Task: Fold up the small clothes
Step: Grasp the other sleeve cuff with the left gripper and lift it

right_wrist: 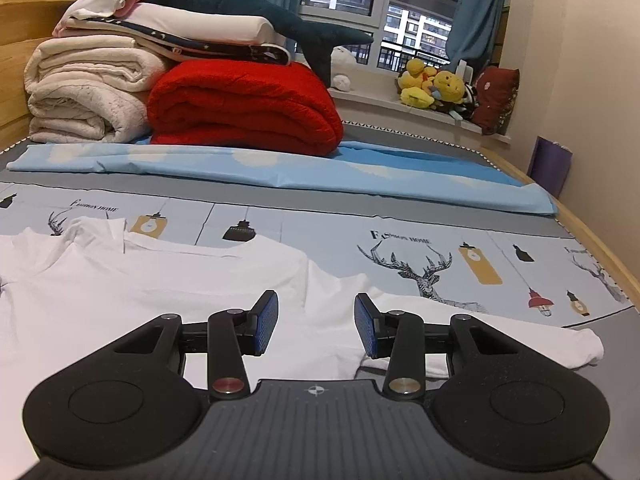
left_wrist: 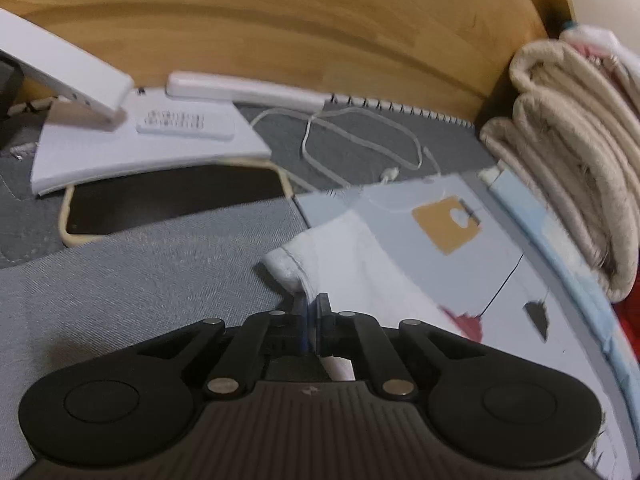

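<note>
Bedding fills both my views: a grey mattress cover [left_wrist: 140, 272] with a printed sheet [right_wrist: 400, 224] of deer and lamps spread over it. Behind that, in my right view, I see a red blanket [right_wrist: 244, 100] folded beside a cream blanket [right_wrist: 84, 96]. My white T-shirt [right_wrist: 160, 280] lies flat on the printed sheet, one sleeve stretched out to the right. In my left view a white lamp base [left_wrist: 132, 152] sits against the wooden headboard [left_wrist: 280, 28], a white cable [left_wrist: 360, 140] looped near it. My left gripper [left_wrist: 310, 312] is clenched on the hem of a T-shirt sleeve. My right gripper [right_wrist: 316, 322] hangs released, jaws apart just above the shirt's cloth, pinching nothing.
</note>
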`<state>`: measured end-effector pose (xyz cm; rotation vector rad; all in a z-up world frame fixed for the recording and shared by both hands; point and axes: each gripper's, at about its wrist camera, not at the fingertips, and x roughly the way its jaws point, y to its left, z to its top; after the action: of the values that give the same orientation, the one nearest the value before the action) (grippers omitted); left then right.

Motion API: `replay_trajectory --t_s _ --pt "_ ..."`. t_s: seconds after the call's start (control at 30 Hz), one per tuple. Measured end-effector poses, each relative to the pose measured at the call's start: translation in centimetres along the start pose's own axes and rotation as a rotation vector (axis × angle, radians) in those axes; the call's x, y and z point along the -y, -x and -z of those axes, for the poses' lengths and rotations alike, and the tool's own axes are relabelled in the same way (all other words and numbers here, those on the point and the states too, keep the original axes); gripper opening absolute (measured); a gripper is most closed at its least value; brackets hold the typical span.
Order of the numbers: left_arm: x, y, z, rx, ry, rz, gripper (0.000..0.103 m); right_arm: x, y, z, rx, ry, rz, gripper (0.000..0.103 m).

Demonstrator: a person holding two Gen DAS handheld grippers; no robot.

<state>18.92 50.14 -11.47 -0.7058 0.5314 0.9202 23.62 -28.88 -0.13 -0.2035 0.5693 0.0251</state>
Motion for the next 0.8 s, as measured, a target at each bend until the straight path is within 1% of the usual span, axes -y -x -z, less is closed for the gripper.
replay_trajectory --t_s 0.07,0.13,0.23,0.3,0.33,0.4,0.43,0.47,0.5,0.57,0.6,0.63,0.67,0.7,0.73,0.77,0.8 --pt "1.6 1.7 -0.3 0.043 -0.04 0.011 0.003 0.0 0.3 0.0 -0.001 0.006 -0.002 0.043" --pt "3.7 4.0 -0.5 0.088 -0.092 0.067 0.003 0.1 0.7 -0.1 0.0 0.004 -0.001 0.043" --pt "7.8 8.5 0.3 0.135 -0.176 0.193 0.003 0.5 1.2 0.0 -0.011 -0.019 0.012 0.043" --pt "11.1 11.9 1.9 0.145 -0.246 0.299 0.003 1.0 1.5 0.1 -0.022 -0.064 0.012 0.042" --pt "12.6 13.4 3.0 0.145 -0.277 0.344 0.003 1.3 1.8 0.3 -0.026 -0.094 0.002 0.04" --pt "16.3 16.4 6.0 0.124 -0.344 0.449 0.003 1.9 2.2 0.7 -0.04 -0.134 -0.015 0.027" --pt "18.5 18.1 7.9 0.103 -0.377 0.503 0.003 2.0 2.4 1.0 -0.046 -0.146 -0.02 0.023" --pt "20.5 19.4 9.7 0.082 -0.401 0.539 0.003 2.1 2.6 1.2 -0.051 -0.154 -0.027 0.018" --pt "23.0 21.0 12.0 0.052 -0.433 0.588 0.003 2.2 2.9 1.4 -0.056 -0.159 -0.032 0.014" --pt "27.4 24.2 16.8 -0.012 -0.503 0.712 0.003 2.2 3.3 1.9 -0.067 -0.163 -0.047 0.012" --pt "29.2 25.6 19.1 -0.054 -0.532 0.775 0.003 2.2 3.5 2.2 -0.073 -0.157 -0.052 0.012" --pt "30.9 26.7 21.5 -0.12 -0.558 0.832 0.004 2.2 3.7 2.4 -0.079 -0.145 -0.055 0.012" --pt "32.6 27.3 24.1 -0.226 -0.587 0.872 0.008 2.2 3.7 2.6 -0.088 -0.133 -0.061 0.012" --pt "34.2 27.4 26.5 -0.369 -0.627 0.902 0.029 2.3 3.7 2.7 -0.101 -0.121 -0.07 0.013" --pt "35.2 27.3 28.5 -0.501 -0.672 0.925 0.044 2.4 3.5 2.9 -0.12 -0.109 -0.084 0.013" --pt "35.6 27.7 30.0 -0.571 -0.727 0.934 0.043 2.5 3.4 3.0 -0.135 -0.101 -0.09 0.013" --pt "35.3 28.5 30.4 -0.523 -0.785 0.908 0.042 2.7 3.3 3.2 -0.147 -0.097 -0.088 0.013"
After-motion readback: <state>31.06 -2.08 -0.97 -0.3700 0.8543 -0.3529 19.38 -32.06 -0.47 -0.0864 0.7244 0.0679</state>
